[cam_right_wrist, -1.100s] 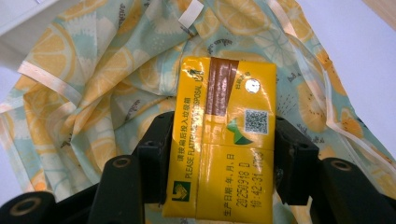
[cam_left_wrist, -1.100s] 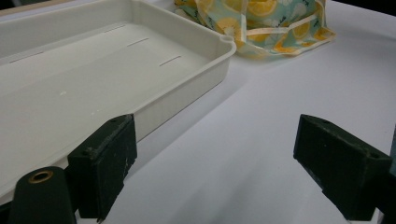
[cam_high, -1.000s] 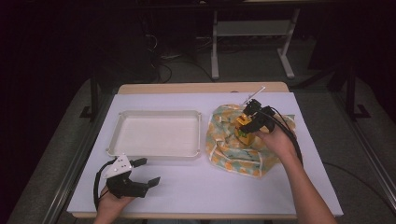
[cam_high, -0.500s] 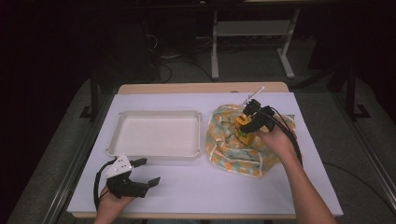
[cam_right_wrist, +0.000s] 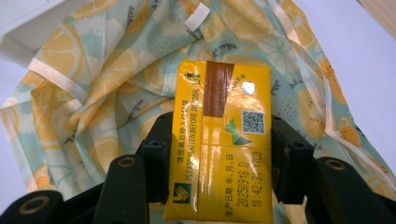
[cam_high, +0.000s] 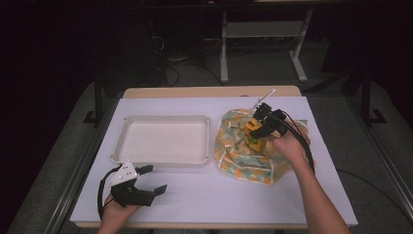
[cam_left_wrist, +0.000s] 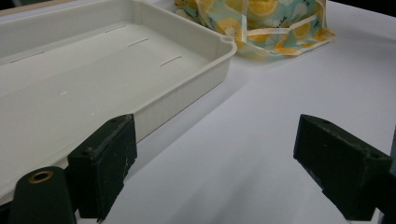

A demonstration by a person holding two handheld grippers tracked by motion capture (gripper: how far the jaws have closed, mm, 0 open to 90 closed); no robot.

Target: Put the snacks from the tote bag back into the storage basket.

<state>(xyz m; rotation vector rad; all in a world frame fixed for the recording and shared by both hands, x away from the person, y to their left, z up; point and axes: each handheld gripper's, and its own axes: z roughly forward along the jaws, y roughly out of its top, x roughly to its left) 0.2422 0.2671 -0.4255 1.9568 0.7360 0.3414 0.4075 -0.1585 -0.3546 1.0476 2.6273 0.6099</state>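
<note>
- The right gripper (cam_high: 256, 132) reaches forward over the lemon-print cloth bag (cam_high: 238, 156), forearm stretched in from the lower right, hand (cam_high: 287, 145) wrapped round its body.
- Its jaws have just been closing and now clamp the yellow drink carton (cam_right_wrist: 223, 140) by its two sides, above the bag's folds.
- The left gripper (cam_high: 152, 179) rests low at the near left of the white table cover (cam_high: 204, 195), just in front of the white tray (cam_high: 141, 157), jaws spread wide with nothing between them.
- The left hand (cam_high: 114, 212) grips it from below.
</note>
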